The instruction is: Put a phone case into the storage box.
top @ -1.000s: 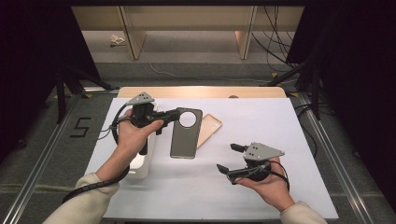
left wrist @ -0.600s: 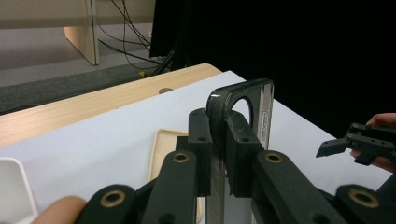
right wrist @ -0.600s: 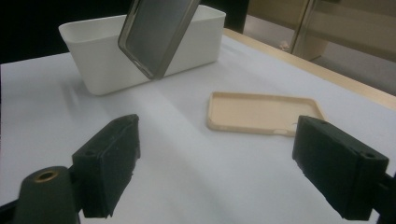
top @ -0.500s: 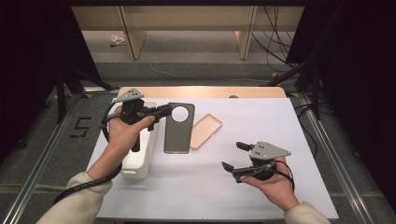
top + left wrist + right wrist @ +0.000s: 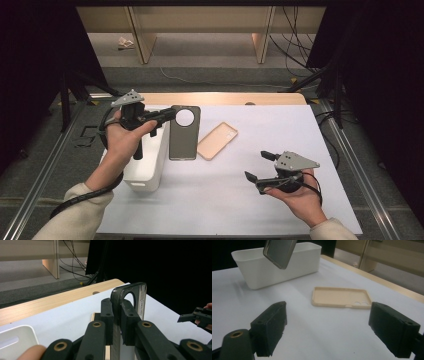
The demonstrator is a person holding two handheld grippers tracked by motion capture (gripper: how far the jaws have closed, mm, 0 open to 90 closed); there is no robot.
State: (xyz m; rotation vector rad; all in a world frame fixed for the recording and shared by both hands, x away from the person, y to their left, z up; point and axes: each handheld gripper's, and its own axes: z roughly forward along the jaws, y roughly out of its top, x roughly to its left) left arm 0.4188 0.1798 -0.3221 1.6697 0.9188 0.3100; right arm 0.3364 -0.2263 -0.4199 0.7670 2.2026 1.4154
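Observation:
My left gripper [image 5: 170, 115] is shut on the top edge of a dark grey phone case [image 5: 184, 136] with a round camera hole. The case hangs lifted off the table beside the white bin [image 5: 146, 172]. In the left gripper view the pads [image 5: 107, 315] pinch the case [image 5: 130, 290] edge-on. A beige phone case [image 5: 217, 141] lies open side up at the table's middle. My right gripper [image 5: 257, 166] is open and holds nothing at the front right. In the right gripper view, the gripper [image 5: 327, 322] faces the beige case [image 5: 342, 297] and the bin [image 5: 287, 272].
A white sheet covers the table [image 5: 240, 200], with a wooden strip along its far edge [image 5: 225, 98]. Metal rails run along both sides. Cables and wooden furniture legs sit on the floor beyond. The dark case [image 5: 279, 251] hangs over the bin's near side in the right gripper view.
My left gripper has carried the dark case to the left, up to the white bin. The beige case now lies fully uncovered. The right hand has hardly moved.

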